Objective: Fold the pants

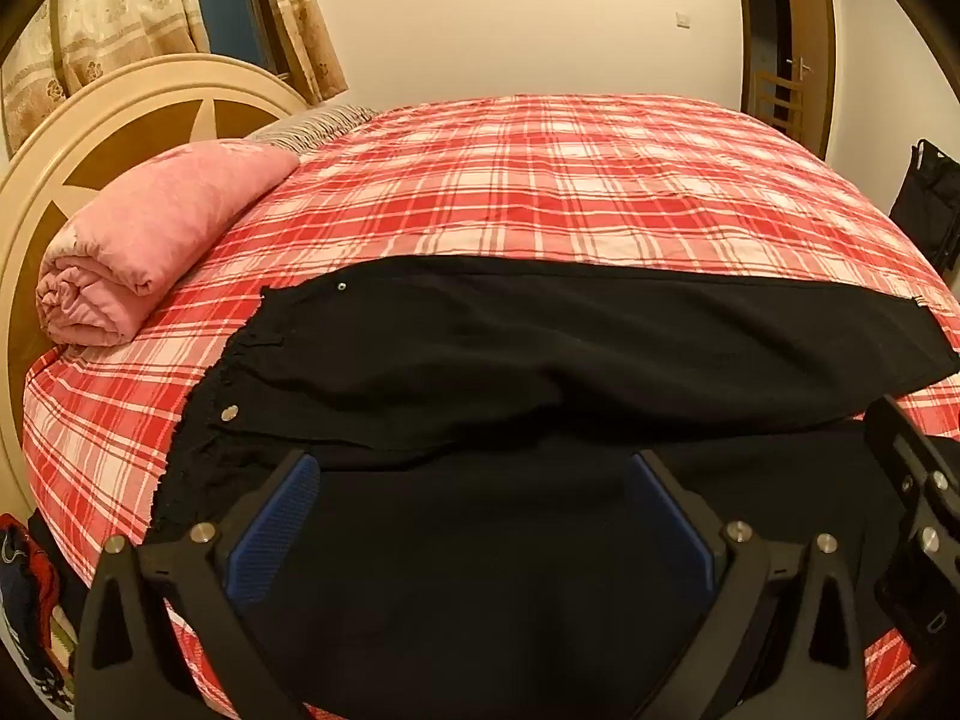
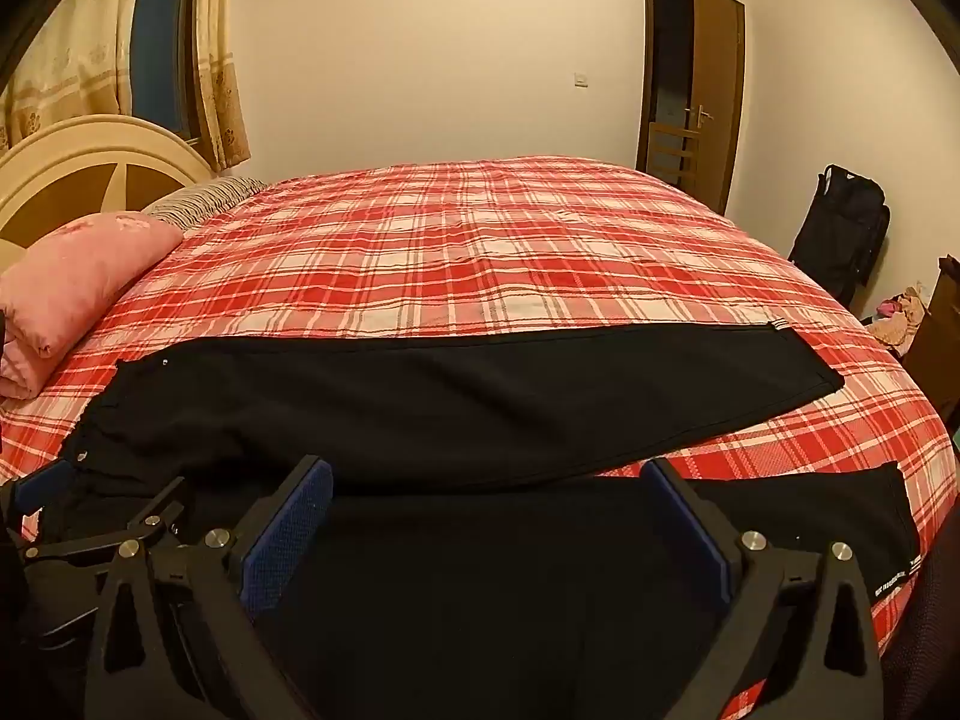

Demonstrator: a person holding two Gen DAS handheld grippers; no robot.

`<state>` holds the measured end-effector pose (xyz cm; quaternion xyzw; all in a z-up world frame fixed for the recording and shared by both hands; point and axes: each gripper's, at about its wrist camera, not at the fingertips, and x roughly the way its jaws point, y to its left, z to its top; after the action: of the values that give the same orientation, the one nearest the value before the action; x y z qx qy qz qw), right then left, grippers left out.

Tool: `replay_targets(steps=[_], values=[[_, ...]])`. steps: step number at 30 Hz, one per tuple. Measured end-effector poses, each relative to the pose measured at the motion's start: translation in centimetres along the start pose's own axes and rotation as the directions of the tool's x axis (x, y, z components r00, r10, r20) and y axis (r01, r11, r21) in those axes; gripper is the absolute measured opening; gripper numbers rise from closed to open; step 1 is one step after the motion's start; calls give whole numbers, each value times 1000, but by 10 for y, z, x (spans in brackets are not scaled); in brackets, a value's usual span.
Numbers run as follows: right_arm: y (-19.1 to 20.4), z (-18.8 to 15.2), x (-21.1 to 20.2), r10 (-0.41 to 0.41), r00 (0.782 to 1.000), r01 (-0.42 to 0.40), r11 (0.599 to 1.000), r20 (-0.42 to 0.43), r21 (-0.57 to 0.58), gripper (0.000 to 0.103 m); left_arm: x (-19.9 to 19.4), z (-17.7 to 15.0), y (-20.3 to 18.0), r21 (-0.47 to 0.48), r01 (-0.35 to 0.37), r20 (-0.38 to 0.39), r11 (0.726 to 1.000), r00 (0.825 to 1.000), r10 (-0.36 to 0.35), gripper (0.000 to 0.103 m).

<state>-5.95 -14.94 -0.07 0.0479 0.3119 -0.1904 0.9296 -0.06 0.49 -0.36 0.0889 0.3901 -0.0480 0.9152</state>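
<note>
Black pants (image 1: pixel 540 336) lie spread across the near side of a bed with a red plaid cover (image 1: pixel 540 180). The waistband with its metal snap (image 1: pixel 228 413) points left and the leg hems point right. In the right wrist view the pants (image 2: pixel 480 396) show a far leg and a near leg, the near hem at the right. My left gripper (image 1: pixel 474 468) hovers open over the near leg by the waist, blue pads wide apart. My right gripper (image 2: pixel 489 474) hovers open over the near leg further right. Neither holds any cloth.
A rolled pink blanket (image 1: pixel 150 240) rests at the left by the round headboard (image 1: pixel 120 114). A striped pillow (image 2: pixel 204 192) lies behind it. A black bag (image 2: pixel 846 228) stands by the wall at the right, near an open door (image 2: pixel 714 84). Clothes lie on the floor at the left (image 1: pixel 24 588).
</note>
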Motion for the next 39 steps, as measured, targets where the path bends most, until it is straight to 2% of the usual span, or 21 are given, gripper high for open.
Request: replay_targets(steps=[39], values=[[4,1,0,-1,1000,1,1000,-5,15,102,3,-3,5,8,-9,-26,1000,1000,9,103]])
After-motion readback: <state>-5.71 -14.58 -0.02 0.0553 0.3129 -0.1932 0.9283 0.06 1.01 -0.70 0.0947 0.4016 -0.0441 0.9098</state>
